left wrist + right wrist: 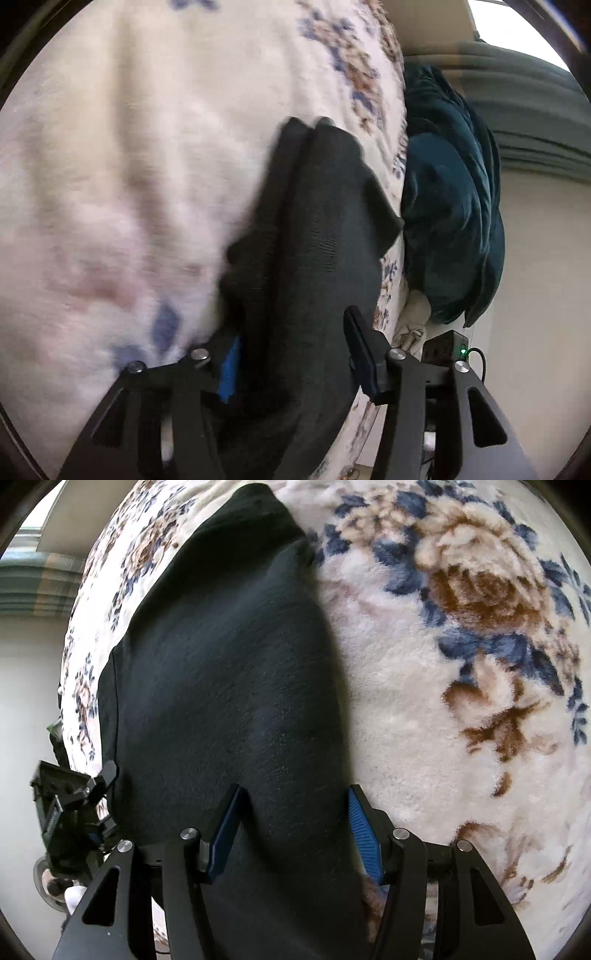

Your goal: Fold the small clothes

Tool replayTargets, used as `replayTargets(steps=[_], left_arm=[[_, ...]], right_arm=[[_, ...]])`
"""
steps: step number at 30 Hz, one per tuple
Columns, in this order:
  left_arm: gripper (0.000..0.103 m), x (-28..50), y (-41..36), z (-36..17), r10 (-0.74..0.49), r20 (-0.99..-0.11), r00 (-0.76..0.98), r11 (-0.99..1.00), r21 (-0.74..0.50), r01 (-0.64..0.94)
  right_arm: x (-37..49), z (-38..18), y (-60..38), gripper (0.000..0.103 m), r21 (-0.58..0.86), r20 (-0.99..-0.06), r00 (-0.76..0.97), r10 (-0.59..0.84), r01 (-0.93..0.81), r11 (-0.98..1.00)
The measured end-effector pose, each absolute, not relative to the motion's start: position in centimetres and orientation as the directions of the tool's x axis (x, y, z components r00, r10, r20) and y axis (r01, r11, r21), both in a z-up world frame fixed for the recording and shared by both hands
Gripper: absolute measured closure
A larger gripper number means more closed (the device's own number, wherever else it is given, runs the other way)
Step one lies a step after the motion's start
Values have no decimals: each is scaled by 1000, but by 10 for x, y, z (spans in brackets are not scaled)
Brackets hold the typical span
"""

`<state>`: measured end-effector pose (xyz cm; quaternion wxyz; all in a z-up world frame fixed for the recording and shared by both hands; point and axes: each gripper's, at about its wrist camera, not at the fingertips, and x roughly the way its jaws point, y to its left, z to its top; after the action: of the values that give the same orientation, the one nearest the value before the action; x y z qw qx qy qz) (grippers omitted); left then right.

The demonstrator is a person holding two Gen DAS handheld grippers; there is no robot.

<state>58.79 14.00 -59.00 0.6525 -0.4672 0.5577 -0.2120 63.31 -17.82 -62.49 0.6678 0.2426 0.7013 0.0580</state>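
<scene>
Garment (229, 686), near end cut off

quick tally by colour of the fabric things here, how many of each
black garment: 1
cream floral blanket: 1
teal velvet cushion: 1
total: 3

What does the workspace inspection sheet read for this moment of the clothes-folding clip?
Surface: cream fleece blanket with blue and brown flowers, covering the work area.
Job's things: black knit garment lying on the blanket, edges bunched in the left wrist view.
Clutter: dark teal velvet cushion beside the blanket's edge.
Grippers: left gripper open, astride the garment; right gripper open, fingers either side of the cloth.
Cables: thin black cable by a small box with a green light.
Surroundings: pale wall, striped curtain, bright window.
</scene>
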Motion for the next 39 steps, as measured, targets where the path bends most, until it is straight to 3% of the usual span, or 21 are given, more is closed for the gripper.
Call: replayTargets(steps=[3, 5, 8, 14, 18, 21, 27, 31, 39], left_arm=[[55, 589, 130, -592, -881, -349, 319, 293, -932, -212], [55, 589, 138, -603, -894, -310, 324, 243, -942, -229], [55, 591, 153, -608, -840, -443, 312, 363, -888, -282], [53, 584, 170, -549, -669, -652, 356, 609, -756, -240], [47, 549, 166, -504, -508, -783, 359, 791, -589, -164], [47, 500, 164, -481, -298, -895, 332, 917, -366, -162], [47, 392, 134, -452, -100, -940, 327, 970, -165, -177], [47, 329, 116, -450, -32, -970, 243, 971, -88, -222], [47, 230, 131, -499, 40, -995, 94, 975, 18, -223]], right_arm=[[631, -626, -176, 47, 415, -906, 20, 423, 230, 880], [630, -628, -182, 49, 442, -893, 24, 450, 241, 864], [628, -632, -191, 49, 468, -875, 14, 483, 273, 840], [621, -608, -193, 49, 394, -917, 34, 397, 233, 889], [590, -575, -185, 48, 417, -909, 59, 413, 149, 896], [558, -562, -172, 48, 437, -899, 39, 435, 117, 892], [464, -545, -145, 48, 466, -880, -57, 472, 89, 880], [402, -549, -125, 48, 474, -864, -141, 482, 92, 876], [326, -578, -88, 48, 413, -889, -170, 426, 108, 905]])
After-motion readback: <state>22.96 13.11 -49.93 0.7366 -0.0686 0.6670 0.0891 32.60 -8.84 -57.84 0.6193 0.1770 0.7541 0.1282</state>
